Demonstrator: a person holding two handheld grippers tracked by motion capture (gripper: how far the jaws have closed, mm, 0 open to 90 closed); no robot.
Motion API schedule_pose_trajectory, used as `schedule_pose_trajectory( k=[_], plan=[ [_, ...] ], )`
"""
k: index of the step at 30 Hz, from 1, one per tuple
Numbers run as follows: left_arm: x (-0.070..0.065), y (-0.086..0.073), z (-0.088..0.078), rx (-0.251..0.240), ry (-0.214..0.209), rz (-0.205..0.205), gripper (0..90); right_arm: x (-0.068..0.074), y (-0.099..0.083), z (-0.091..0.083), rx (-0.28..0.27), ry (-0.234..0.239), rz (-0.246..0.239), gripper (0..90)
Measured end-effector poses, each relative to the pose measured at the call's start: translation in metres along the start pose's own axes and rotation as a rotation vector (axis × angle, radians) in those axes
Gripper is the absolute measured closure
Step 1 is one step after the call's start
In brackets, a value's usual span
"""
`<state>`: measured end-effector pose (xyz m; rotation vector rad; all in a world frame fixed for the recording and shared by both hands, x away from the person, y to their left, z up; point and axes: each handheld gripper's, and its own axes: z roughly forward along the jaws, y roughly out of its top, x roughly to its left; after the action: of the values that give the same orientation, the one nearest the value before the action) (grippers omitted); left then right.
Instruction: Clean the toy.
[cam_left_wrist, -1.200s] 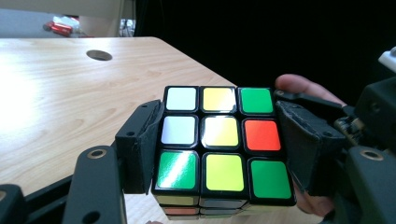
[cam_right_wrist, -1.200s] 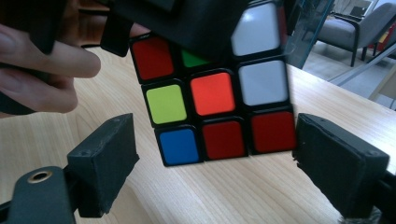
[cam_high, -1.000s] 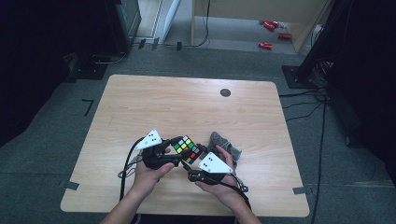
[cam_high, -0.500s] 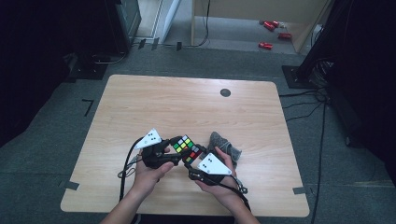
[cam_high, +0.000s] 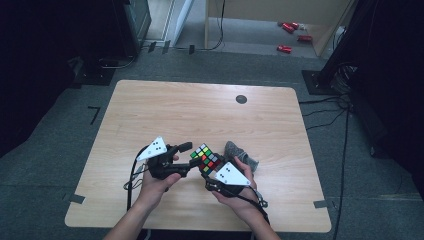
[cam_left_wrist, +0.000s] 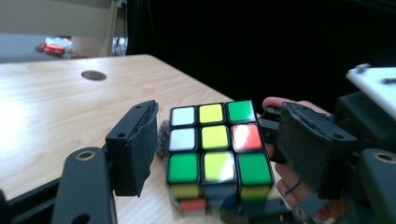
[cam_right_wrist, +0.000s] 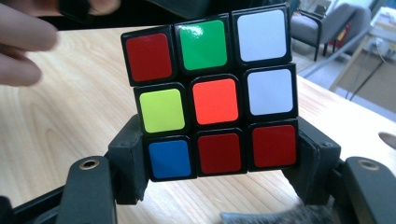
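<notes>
A scrambled Rubik's cube (cam_high: 206, 158) is held just above the wooden table (cam_high: 200, 110), near its front edge. My right gripper (cam_high: 211, 167) is shut on it: in the right gripper view its pads (cam_right_wrist: 128, 163) press both sides of the cube's (cam_right_wrist: 212, 93) bottom row. My left gripper (cam_high: 191, 157) comes in from the left. Its jaws have just been opening, and in the left gripper view the cube (cam_left_wrist: 217, 142) sits between them with a small gap at each pad (cam_left_wrist: 135, 149). A hand holds each gripper.
A grey fuzzy cloth (cam_high: 241, 155) lies on the table just behind the right hand, close to the cube. A black round disc (cam_high: 241, 99) is set in the table's far side. Red objects (cam_high: 285, 48) lie on the floor beyond the table.
The left gripper's jaws stand a little wider around the cube than before. Both hands and the cube have stayed where they were.
</notes>
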<state>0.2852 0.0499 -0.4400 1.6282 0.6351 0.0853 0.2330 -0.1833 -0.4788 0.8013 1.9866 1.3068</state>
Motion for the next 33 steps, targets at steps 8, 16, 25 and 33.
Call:
schedule_pose_trajectory(
  k=[8,16,25,33],
  plan=[
    [0.014,-0.003,-0.005,-0.014,0.011,0.116,29.8,-0.023,0.004,-0.012,-0.018,-0.004,0.097,33.9],
    [0.008,-0.014,0.003,0.111,0.076,0.268,31.6,-0.034,0.010,-0.020,-0.032,0.038,0.158,33.8],
    [-0.004,-0.024,0.012,0.150,0.081,0.414,19.8,-0.033,0.016,-0.022,-0.023,0.099,0.232,33.8],
    [-0.007,-0.031,0.016,0.124,0.095,0.529,21.8,-0.028,0.019,-0.021,-0.003,0.135,0.256,33.8]
  ],
)
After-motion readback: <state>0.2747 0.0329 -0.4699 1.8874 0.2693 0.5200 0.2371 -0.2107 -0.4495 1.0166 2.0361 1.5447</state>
